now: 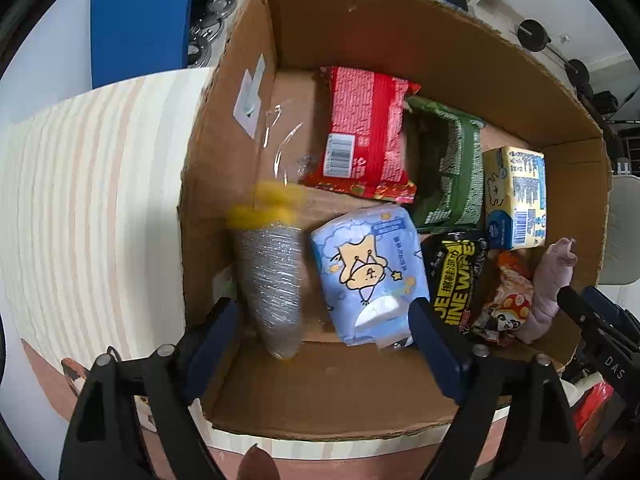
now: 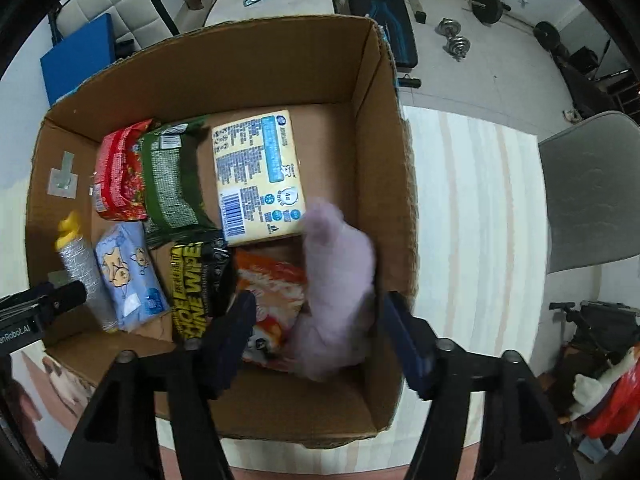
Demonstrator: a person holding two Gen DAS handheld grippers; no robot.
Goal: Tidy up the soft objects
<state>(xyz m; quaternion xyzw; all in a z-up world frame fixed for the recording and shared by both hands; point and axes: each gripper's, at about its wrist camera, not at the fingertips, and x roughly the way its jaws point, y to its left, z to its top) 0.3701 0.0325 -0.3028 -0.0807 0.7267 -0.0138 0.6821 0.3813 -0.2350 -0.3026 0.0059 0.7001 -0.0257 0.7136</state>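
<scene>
An open cardboard box (image 1: 240, 112) (image 2: 384, 128) holds soft packs. A silver pouch with a yellow tuft (image 1: 272, 276) (image 2: 82, 268) is blurred by the box's left wall, between my open left gripper's (image 1: 324, 332) fingers but not clamped. Beside it lie a blue tissue pack (image 1: 368, 268) (image 2: 128, 276), a red pack (image 1: 364, 132), a green pack (image 1: 448, 172), a yellow pack (image 2: 258, 172) and a black wipes pack (image 2: 192, 288). A pale purple plush (image 2: 340, 288) (image 1: 552, 280) is blurred over an orange packet (image 2: 268, 292), between my open right gripper's (image 2: 320, 336) fingers.
The box stands on a cream striped tabletop (image 2: 472, 216) (image 1: 80, 200). A grey chair (image 2: 592, 184) is at the right. Dumbbells (image 2: 456, 40) and a weight bench lie on the floor behind. A blue pad (image 1: 140, 16) stands at the far left.
</scene>
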